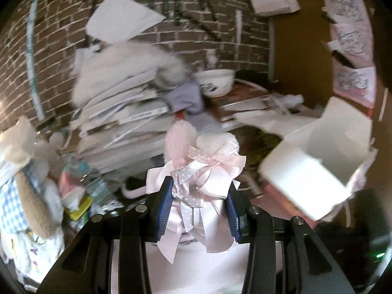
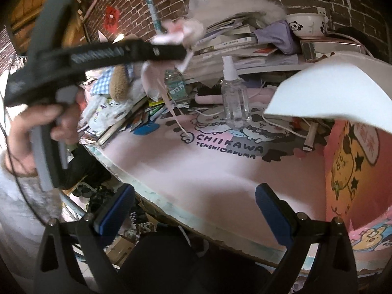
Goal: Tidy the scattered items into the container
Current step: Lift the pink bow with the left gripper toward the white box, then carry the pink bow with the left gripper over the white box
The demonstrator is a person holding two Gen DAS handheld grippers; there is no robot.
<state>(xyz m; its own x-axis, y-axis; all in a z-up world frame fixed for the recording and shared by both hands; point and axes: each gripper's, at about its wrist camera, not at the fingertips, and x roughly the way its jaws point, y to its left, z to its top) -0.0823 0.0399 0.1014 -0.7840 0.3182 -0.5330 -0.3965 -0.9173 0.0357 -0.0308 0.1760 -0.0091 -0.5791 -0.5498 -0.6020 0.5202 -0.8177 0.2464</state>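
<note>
My left gripper (image 1: 199,191) is shut on a pink plush toy (image 1: 203,152) with satin ribbon bows, held up in the air; the toy also shows in the right wrist view (image 2: 181,33) at the tip of the left gripper. An open white box (image 1: 325,156) sits to the right of the toy, tilted, its opening toward me; its white wall shows in the right wrist view (image 2: 328,93). My right gripper (image 2: 193,213) is open and empty above the near edge of the pink desk mat (image 2: 201,171). A clear spray bottle (image 2: 234,98) stands on the mat.
A tall pile of books and papers (image 1: 122,120) with a white fluffy garment on top stands against the brick wall. A panda bowl (image 2: 307,24) sits at the back. A checked plush toy (image 2: 115,83) and loose cables lie at the left. A pink cartoon bag (image 2: 355,166) is at right.
</note>
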